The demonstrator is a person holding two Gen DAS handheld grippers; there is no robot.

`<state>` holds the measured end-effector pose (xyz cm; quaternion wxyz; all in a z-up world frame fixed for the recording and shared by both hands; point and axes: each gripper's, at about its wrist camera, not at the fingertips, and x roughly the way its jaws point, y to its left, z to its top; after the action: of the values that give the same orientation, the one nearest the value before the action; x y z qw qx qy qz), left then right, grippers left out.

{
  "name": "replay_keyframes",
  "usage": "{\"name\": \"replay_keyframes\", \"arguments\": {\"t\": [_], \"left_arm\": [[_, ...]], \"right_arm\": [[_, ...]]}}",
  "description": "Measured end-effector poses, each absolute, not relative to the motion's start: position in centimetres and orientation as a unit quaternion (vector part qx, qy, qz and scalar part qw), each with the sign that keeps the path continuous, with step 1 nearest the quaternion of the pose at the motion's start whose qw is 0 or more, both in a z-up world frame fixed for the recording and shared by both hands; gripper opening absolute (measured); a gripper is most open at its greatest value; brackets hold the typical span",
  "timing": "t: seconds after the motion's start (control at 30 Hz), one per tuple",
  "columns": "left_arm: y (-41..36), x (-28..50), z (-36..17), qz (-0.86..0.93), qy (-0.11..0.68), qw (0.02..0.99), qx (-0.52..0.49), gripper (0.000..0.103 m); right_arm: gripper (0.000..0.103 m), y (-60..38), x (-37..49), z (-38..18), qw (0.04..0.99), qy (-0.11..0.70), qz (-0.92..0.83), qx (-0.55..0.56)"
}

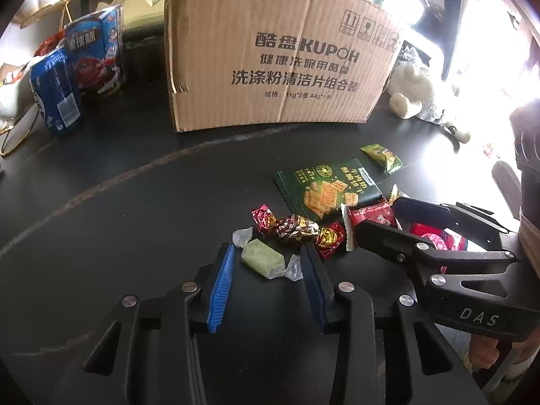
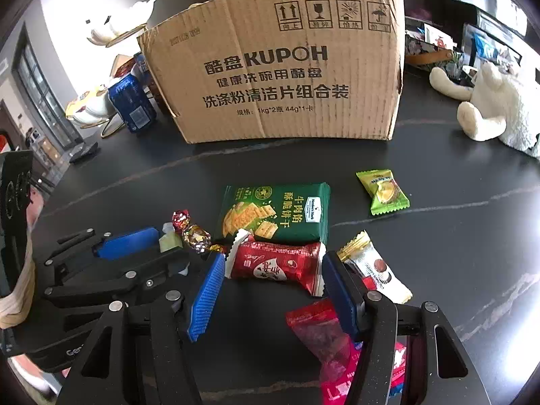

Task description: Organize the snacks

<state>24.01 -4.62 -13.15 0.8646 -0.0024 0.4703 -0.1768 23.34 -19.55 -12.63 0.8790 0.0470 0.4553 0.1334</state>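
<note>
A: How are the left gripper (image 1: 266, 266) fingers sitting?
B: Narrow, straddling the green candy (image 1: 262, 258) on the black table (image 1: 118, 222), not yet pressing it.
A: And the right gripper (image 2: 273, 280)?
B: Standing wider, bracketing the red snack packet (image 2: 276, 263) before the cardboard box (image 2: 276, 77), not gripping

Each camera sits on its own hand-held gripper, looking forward and steeply down along the fingers, close above the desk (image 1: 101, 222). The left view sits left of the right view. Both share the cardboard box (image 1: 280, 64) and the green cracker packet (image 2: 276, 212).
</note>
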Motion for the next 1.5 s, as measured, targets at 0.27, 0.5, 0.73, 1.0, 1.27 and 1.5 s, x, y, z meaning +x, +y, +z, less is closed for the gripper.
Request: {"name": "replay_keyframes", "arguments": {"t": [0.27,0.5,0.73,1.0,1.27,1.5], "left_arm": [[-5.0,24.0,-13.2,-0.175,0.461,0.870,0.010,0.030],[-4.7,23.9,-13.2,-0.170,0.460,0.871,0.004,0.028],[-4.1,23.2,-12.4,-0.161,0.449,0.879,0.006,0.028],[-4.6,22.7,-11.9,-0.165,0.438,0.883,0.018,0.028],[-4.5,22.7,-11.9,-0.165,0.438,0.884,0.014,0.028],[-3.7,22.9,-11.9,-0.151,0.436,0.887,0.007,0.028]], "right_arm": [[0.060,-19.0,23.4,-13.0,0.884,0.450,0.127,0.025],[0.055,-18.3,23.1,-13.2,0.889,0.441,0.122,-0.006],[0.049,-18.7,22.7,-12.9,0.893,0.434,0.120,0.000],[0.037,-19.1,22.7,-13.0,0.885,0.442,0.142,0.013],[0.064,-18.0,22.6,-12.6,0.890,0.428,0.152,-0.034],[0.064,-17.0,23.2,-11.8,0.897,0.402,0.173,-0.060]]}}
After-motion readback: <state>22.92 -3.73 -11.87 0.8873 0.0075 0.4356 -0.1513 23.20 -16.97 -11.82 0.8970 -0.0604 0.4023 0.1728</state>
